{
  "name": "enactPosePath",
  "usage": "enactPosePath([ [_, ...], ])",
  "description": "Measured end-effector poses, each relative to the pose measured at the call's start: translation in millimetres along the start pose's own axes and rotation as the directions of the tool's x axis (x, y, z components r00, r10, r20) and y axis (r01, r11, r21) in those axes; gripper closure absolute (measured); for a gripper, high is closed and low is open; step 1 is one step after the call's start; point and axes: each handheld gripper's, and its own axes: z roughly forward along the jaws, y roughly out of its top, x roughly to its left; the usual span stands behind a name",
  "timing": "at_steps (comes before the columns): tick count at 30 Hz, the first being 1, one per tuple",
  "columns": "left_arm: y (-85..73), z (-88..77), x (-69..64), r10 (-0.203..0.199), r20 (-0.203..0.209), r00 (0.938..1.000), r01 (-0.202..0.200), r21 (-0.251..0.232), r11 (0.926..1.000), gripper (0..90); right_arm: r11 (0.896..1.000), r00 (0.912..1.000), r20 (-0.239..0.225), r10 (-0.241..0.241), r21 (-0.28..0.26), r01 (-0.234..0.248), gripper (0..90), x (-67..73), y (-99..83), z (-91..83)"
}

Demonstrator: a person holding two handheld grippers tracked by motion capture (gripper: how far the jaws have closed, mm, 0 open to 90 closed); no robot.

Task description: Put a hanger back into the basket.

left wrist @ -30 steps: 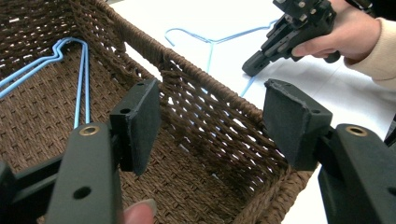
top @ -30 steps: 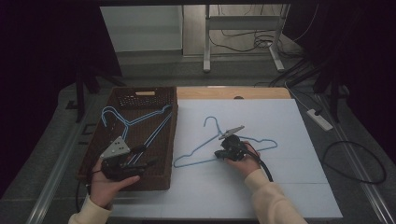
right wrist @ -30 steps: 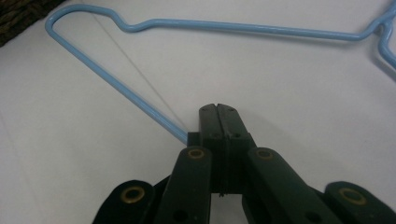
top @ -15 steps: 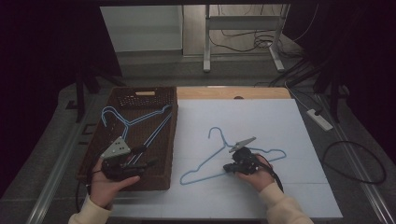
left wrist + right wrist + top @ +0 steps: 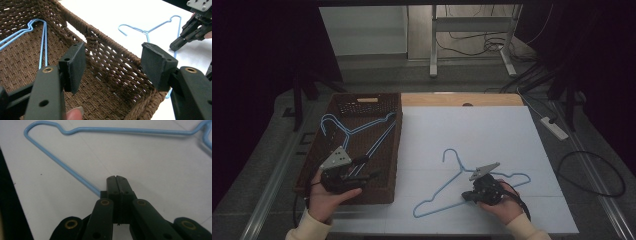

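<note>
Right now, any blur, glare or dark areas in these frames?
High view: dim and soft, black surround, white sheet brightest. Left gripper view: near pads slightly soft, basket weave sharp, sheet nearly washed out. Right gripper view: shut right gripper sharp on the blue hanger, no glare.

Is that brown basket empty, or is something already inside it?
Not empty. The brown basket holds one blue hanger lying flat on its woven floor; a second blue hanger lies outside on the white table.

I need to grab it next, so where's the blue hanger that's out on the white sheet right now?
In the high view the blue hanger lies on the white sheet, right of the wicker basket, its bottom wire clamped in the right tool.
</note>
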Motion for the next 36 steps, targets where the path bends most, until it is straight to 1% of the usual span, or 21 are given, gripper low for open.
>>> enactPosePath([
  [2,0.0,0.3,-0.3,0.002,0.0,1.0,-0.002,0.0,1.0,37.0,1.0,0.9999,0.016,-0.004,-0.025,0.005,90.0,-1.6,3.7,-2.8],
  [3,0.0,0.5,-0.4,0.002,0.001,1.0,-0.002,0.001,1.0,37.0,0.999,0.9994,0.034,0.004,-0.046,-0.002,90.0,-3.5,6.6,-5.7],
  [4,0.0,0.6,-0.5,0.002,0.003,1.0,-0.002,0.0,1.0,37.0,0.997,0.998,0.06,0.017,-0.078,-0.012,90.0,-7.2,10.9,-10.2],
  [7,-0.1,1.2,-0.5,0.004,0.004,1.0,-0.004,0.002,1.0,37.0,0.991,0.9925,0.108,0.058,-0.13,-0.044,86.7,-19.4,21.6,-18.3],
  [9,-0.3,1.5,-0.3,0.004,0.005,1.0,-0.004,0.003,1.0,37.0,0.985,0.9859,0.142,0.089,-0.156,-0.066,78.9,-28.6,29.8,-19.8],
  [12,-0.5,1.6,0.3,0.002,0.006,1.0,-0.002,0.002,1.0,36.8,0.977,0.9737,0.173,0.149,-0.179,-0.117,62.0,-41.5,42.6,-16.1],
  [13,-0.5,1.6,0.6,0.002,0.007,1.0,-0.002,0.002,1.0,36.8,0.975,0.9691,0.182,0.166,-0.176,-0.134,60.4,-45.5,48.0,-13.3],
  [15,-0.6,1.7,0.9,0.002,0.007,1.0,-0.002,0.003,1.0,36.8,0.977,0.9636,0.202,0.175,-0.154,-0.146,56.3,-50.2,56.4,-6.7],
  [18,-0.7,1.6,0.9,0.003,0.008,1.0,-0.003,0.003,1.0,36.8,0.983,0.9542,0.243,0.175,-0.094,-0.156,53.9,-53.6,68.4,6.2],
  [20,-0.6,1.2,0.9,0.003,0.009,1.0,-0.003,0.002,1.0,36.7,0.984,0.9481,0.264,0.178,-0.065,-0.166,52.7,-55.0,72.9,12.3],
  [23,-0.8,1.1,1.4,0.003,0.008,1.0,-0.003,0.001,1.0,36.7,0.975,0.9334,0.284,0.219,-0.041,-0.216,52.9,-58.9,80.1,22.7],
  [24,-0.8,1.1,1.5,0.002,0.008,1.0,-0.002,0.001,1.0,36.7,0.973,0.9303,0.287,0.229,-0.031,-0.229,54.2,-60.0,81.7,24.4],
  [25,-0.9,1.2,1.7,0.002,0.008,1.0,-0.002,0.0,1.0,36.7,0.965,0.9222,0.289,0.257,-0.019,-0.262,55.7,-62.1,85.2,28.2],
  [26,-0.9,1.2,1.8,0.002,0.008,1.0,-0.002,0.0,1.0,36.7,0.961,0.9172,0.294,0.269,-0.012,-0.278,56.8,-62.3,86.9,29.8],
  [27,-0.9,1.2,1.8,0.002,0.008,1.0,-0.002,0.0,1.0,36.7,0.961,0.9172,0.294,0.269,-0.012,-0.278,56.8,-62.3,86.9,29.8],
  [28,-0.9,1.2,1.8,0.002,0.008,1.0,-0.002,0.0,1.0,36.7,0.958,0.913,0.302,0.275,-0.001,-0.288,58.1,-62.0,88.6,31.3],
  [30,-1.0,1.4,2.0,0.003,0.008,1.0,-0.003,0.001,1.0,36.7,0.954,0.9075,0.315,0.278,0.017,-0.298,60.8,-60.3,91.5,34.3],
  [32,-1.0,1.7,2.0,0.003,0.008,1.0,-0.003,0.003,1.0,36.7,0.951,0.9,0.343,0.269,0.052,-0.304,63.7,-57.5,94.2,37.8],
  [33,-1.1,1.8,2.0,0.004,0.009,1.0,-0.004,0.003,1.0,36.7,0.951,0.8945,0.362,0.262,0.063,-0.304,64.7,-55.6,96.1,38.8],
  [34,-1.1,2.0,1.9,0.004,0.008,1.0,-0.004,0.003,1.0,36.7,0.949,0.8919,0.368,0.262,0.069,-0.307,66.5,-54.8,97.1,39.4],
  [36,-0.9,2.3,1.4,0.006,0.01,0.9999,-0.006,0.004,1.0,36.7,0.942,0.884,0.379,0.274,0.081,-0.326,70.3,-53.9,99.5,40.4],
])
